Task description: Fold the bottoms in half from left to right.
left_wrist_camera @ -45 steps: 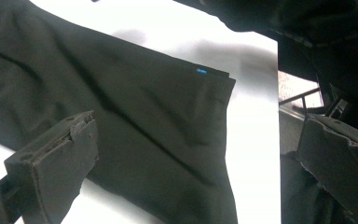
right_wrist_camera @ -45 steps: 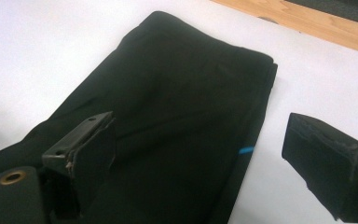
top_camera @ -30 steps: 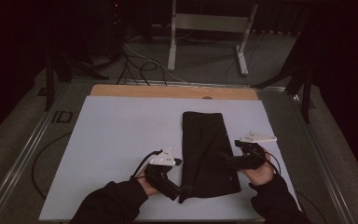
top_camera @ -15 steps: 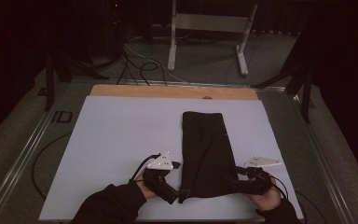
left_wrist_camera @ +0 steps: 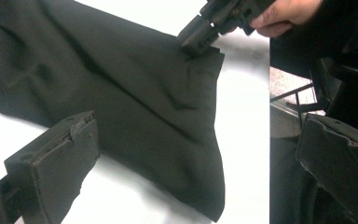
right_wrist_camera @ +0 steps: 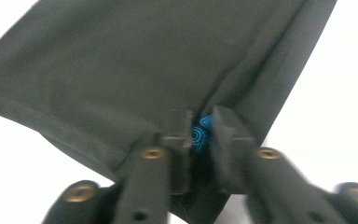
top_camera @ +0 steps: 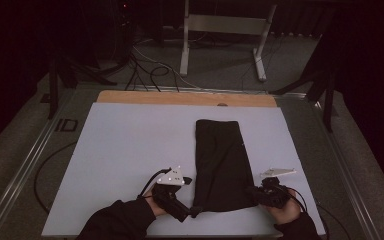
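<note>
Dark folded garment point(top_camera: 220, 165), probably trousers or a similar cloth piece: laid flat and lengthwise on the pale table point(top_camera: 130, 150), right of centre, narrow end far, wider hem end near the person's edge. Fabric matt, thin, limp; a crease running up from the near right corner in the left gripper view. Right hand-held gripper point(top_camera: 258, 194) at the near right corner of the garment: jaws just brought together on the hem, pinched tight on a fold of cloth with a blue printed label point(right_wrist_camera: 199, 134) showing between the pads in the right gripper view. Left hand-held gripper point(top_camera: 192, 212) at the near left corner: jaws spread wide, low over the table, cloth edge lying between and ahead of them, nothing yet gripped. Step in hand, by appearance: taking both near corners for a fold or lift. Advice for the step: slide the lower left jaw under the hem rather than pushing the cloth away; close on the corner itself, catching all layers; match the depth of the right pinch so the edge rises level; keep the right grip steady meanwhile. Beyond the table: wooden strip point(top_camera: 180, 97) along the far edge, metal stand point(top_camera: 225, 30) and cables point(top_camera: 145, 65) on the floor behind.
</note>
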{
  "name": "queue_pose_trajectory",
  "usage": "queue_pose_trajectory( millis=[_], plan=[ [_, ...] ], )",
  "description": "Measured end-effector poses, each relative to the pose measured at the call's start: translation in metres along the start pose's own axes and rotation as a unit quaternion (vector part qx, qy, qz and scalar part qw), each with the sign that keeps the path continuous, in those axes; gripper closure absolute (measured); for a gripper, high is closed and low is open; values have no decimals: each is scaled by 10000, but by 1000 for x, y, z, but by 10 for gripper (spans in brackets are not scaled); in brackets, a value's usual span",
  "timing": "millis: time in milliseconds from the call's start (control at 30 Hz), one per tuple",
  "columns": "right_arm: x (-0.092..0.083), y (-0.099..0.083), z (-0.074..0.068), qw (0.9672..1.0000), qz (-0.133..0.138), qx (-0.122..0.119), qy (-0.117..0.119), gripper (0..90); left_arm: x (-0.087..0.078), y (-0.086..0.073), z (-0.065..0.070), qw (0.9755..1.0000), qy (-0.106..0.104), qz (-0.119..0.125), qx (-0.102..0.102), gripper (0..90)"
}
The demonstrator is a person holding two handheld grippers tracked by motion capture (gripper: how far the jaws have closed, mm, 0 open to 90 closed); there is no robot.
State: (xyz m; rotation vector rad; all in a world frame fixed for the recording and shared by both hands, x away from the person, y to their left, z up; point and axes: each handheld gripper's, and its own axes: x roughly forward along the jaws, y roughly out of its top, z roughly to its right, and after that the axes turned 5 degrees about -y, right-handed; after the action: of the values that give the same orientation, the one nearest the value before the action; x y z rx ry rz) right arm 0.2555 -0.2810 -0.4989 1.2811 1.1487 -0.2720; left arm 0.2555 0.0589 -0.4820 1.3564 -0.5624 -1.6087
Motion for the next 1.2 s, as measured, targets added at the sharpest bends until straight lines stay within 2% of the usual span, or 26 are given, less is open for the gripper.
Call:
queue_pose_trajectory(
  millis=[33,200,267,367,400,433,533,700,733,800,833,933,1000,1200],
  plan=[
    [-2,1,0,10000,61,-12,24,882,0,-1,1,10000,-15,-13,13,0],
    [-7,5,-4,9998,198,-37,16,894,5,-3,4,9999,-25,-142,30,19],
    [-12,5,-4,9996,281,37,40,894,7,-2,8,9997,-64,-186,129,48],
    [-17,4,-4,9992,399,68,8,894,10,-3,10,9994,-120,-244,213,150],
    [-20,4,-3,9990,441,108,-1,894,15,-4,13,9985,-168,-411,314,150],
    [-24,4,-4,9985,524,165,-48,894,18,-5,15,9978,-195,-521,364,190],
    [-28,4,-2,9980,600,186,-77,895,23,-7,18,9957,-291,-712,514,284],
    [-33,6,-3,9973,700,206,-110,895,32,-10,17,9936,1,-954,602,434],
    [-34,6,-3,9972,713,206,-123,895,34,-10,17,9925,133,-1034,638,470],
    [-35,6,-3,9971,722,193,-104,895,36,-10,18,9914,225,-1070,722,528],
    [-35,6,-3,9969,749,209,-113,895,37,-10,18,9905,347,-1091,768,578],
    [-38,7,-1,9965,783,247,-125,895,39,-10,19,9877,475,-1177,913,654],
    [-40,7,1,9961,826,307,-87,895,41,-10,20,9856,418,-1279,1026,687],
    [-40,5,3,9965,757,281,-201,895,41,-10,21,9852,335,-1317,1046,695]
  ],
)
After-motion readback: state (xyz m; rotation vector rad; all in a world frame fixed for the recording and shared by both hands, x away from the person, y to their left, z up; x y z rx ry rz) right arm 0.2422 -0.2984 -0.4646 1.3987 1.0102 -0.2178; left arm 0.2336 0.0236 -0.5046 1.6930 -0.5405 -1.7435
